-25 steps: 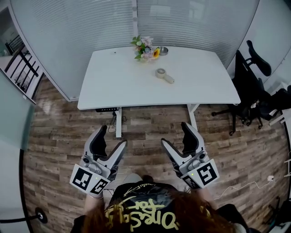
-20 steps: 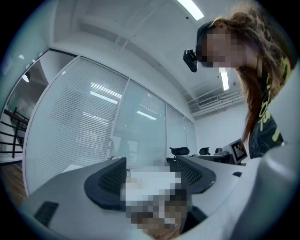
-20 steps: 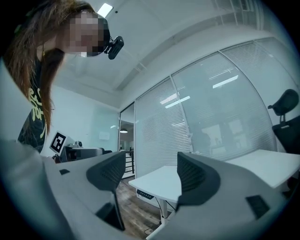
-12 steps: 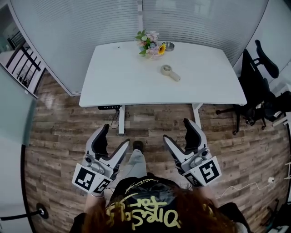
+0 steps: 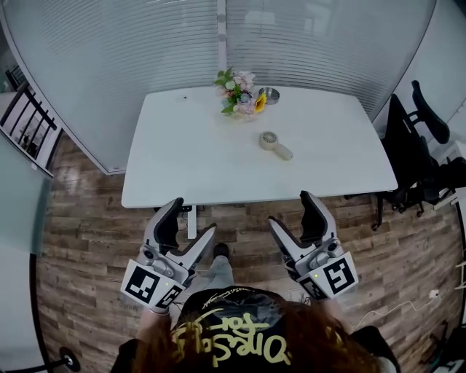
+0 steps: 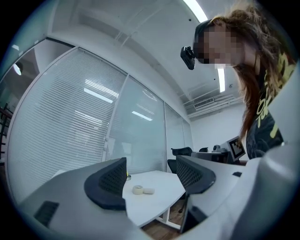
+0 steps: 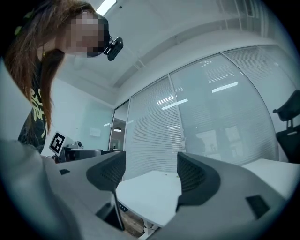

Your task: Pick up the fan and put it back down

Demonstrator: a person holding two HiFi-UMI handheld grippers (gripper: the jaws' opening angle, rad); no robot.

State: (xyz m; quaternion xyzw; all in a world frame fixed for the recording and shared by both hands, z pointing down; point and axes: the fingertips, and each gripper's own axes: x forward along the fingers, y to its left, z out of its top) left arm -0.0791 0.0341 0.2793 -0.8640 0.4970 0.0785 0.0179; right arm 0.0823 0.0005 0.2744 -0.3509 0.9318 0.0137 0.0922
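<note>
Short of table [image 5: 182, 164], left gripper [image 5: 193, 216], right gripper [image 5: 290, 209] gaping, fan [image 5: 274, 143] inboard

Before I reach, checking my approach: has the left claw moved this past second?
Yes: the left claw came toward the table; its tip now overlaps the near edge, where floor showed before.

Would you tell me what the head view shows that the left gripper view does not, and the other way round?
Only the head view: the marker cube on the left gripper and the full outline of the table.
Only the left gripper view: the ceiling light and the camera worn on the person's head.
Both: the fan lying on the white table, the left gripper's jaws apart with nothing held, and a black office chair.
</note>
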